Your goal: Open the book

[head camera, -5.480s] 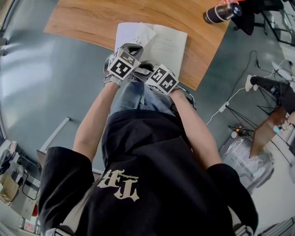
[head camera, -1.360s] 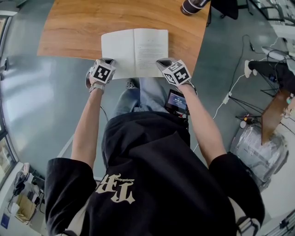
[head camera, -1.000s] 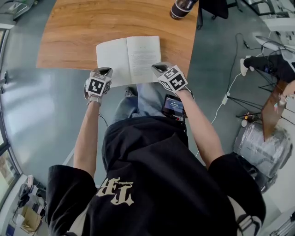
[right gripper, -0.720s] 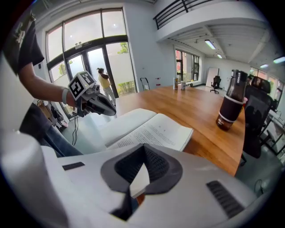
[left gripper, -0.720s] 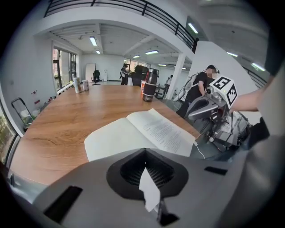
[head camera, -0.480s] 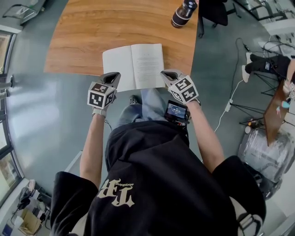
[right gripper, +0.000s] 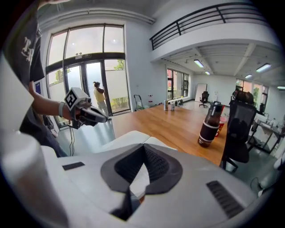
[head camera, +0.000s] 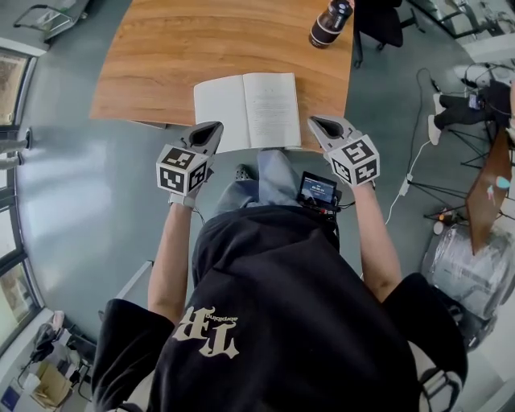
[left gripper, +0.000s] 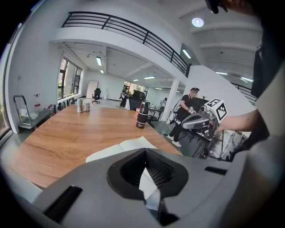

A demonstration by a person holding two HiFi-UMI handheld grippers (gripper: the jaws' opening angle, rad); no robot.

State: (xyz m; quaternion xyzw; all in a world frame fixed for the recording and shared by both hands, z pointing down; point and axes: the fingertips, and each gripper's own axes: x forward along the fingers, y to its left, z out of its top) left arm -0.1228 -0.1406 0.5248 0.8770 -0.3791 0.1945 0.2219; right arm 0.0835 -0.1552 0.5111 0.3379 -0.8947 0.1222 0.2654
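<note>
The book [head camera: 247,110] lies open and flat, pages up, on the wooden table [head camera: 161,56]; it sits at the table's near edge, towards the right-hand corner, with printed lines on its right page and the left page nearly bare.

At the far left, grey floor [head camera: 64,185] runs along the table. Next comes the left gripper [head camera: 203,133], held in the person's left hand in front of the book's near left corner; its nose points at the table edge and its marker cube faces the head camera. In the left gripper view its jaws meet at the tip with nothing gripped; a pale sliver shows through the slot, probably the page beyond, though the view is too tight to be sure. In both gripper views the book lies lower than the jaws and beyond them, clear of them.

Below the book, at the person's waist, hangs a small device with a lit screen [head camera: 319,190]. To its right the right gripper [head camera: 326,126] is held off the book's near right corner, apart from the page; its jaws are closed together and empty.

Farther right and back, a dark bottle [head camera: 331,22] with a pale band stands upright near the table's right edge, well apart from the book; a white cable [head camera: 400,187] trails over the floor beyond.
</note>
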